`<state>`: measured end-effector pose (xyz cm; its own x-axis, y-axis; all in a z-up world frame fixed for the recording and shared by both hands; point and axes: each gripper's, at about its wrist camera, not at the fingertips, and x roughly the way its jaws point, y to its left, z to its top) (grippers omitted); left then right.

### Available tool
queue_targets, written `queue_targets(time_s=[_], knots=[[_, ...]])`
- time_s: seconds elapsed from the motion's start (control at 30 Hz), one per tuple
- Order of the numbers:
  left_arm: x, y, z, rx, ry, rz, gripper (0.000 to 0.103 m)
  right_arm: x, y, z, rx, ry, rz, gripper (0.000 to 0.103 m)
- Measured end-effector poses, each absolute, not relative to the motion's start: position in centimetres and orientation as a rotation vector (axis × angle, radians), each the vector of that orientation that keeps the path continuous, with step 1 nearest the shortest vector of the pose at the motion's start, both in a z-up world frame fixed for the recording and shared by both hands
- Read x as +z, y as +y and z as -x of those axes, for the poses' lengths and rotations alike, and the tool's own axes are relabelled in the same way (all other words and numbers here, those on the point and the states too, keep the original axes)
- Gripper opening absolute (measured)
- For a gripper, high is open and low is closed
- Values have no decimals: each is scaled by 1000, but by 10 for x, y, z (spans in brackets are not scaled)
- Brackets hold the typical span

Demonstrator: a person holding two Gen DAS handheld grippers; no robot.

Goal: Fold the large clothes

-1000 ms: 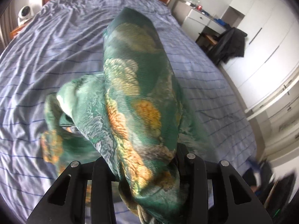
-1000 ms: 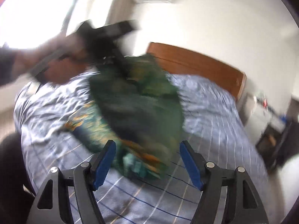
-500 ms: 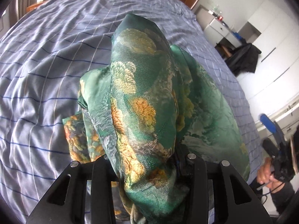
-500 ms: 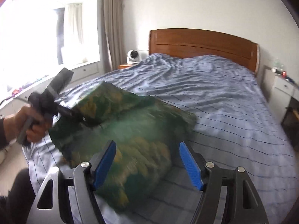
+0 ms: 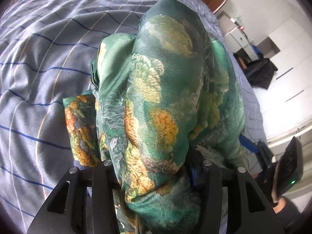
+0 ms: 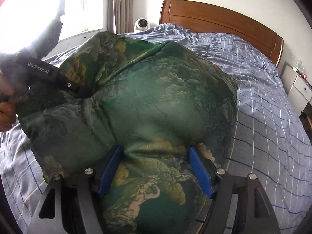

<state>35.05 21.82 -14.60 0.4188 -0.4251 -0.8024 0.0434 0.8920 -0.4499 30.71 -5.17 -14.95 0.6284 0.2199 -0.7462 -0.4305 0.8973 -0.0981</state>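
Note:
A large green garment (image 5: 161, 89) with orange and yellow flower prints is heaped on the blue checked bed (image 5: 39, 58). In the left wrist view a thick fold runs up between the fingers of my left gripper (image 5: 154, 163), whose jaws are opening; a blue pad (image 5: 192, 173) shows bare beside the cloth. In the right wrist view the garment (image 6: 156, 97) billows up and fills the gap of my right gripper (image 6: 154, 150). Its blue pads (image 6: 109, 171) stand wide, not squeezing. The left gripper (image 6: 58, 78) reaches into the cloth at upper left, a hand (image 6: 5, 113) holding it.
A wooden headboard (image 6: 214, 19) closes the bed's far end, a small white device (image 6: 142, 24) beside it near the curtained window. A white nightstand (image 6: 300, 83) stands to the right. White wardrobes (image 5: 288, 68) and dark clothing on a chair (image 5: 259, 72) lie past the bed.
Both grippers came down towards the bed. The garment, hanging from the left gripper before, now rests spread on the sheet. The right gripper moved in until cloth lay between its pads.

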Motion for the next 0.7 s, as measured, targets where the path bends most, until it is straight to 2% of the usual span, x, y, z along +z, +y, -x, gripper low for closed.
queue_targets(time_s=[0.17, 0.37, 0.43, 0.57, 0.7], knots=[[-147, 212, -347, -303, 1113, 375, 51, -117, -44, -322, 406, 919, 293, 74], [-151, 214, -350, -315, 1107, 381, 52, -64, -49, -388, 357, 869, 72, 74], [-152, 216, -348, -318, 1101, 387, 52, -73, -48, -426, 348, 907, -32, 74], [-158, 219, -346, -313, 1095, 377, 52, -145, -54, -475, 295, 1121, -196, 74], [-158, 216, -345, -312, 1093, 348, 52, -153, -44, -468, 278, 1063, -124, 74]])
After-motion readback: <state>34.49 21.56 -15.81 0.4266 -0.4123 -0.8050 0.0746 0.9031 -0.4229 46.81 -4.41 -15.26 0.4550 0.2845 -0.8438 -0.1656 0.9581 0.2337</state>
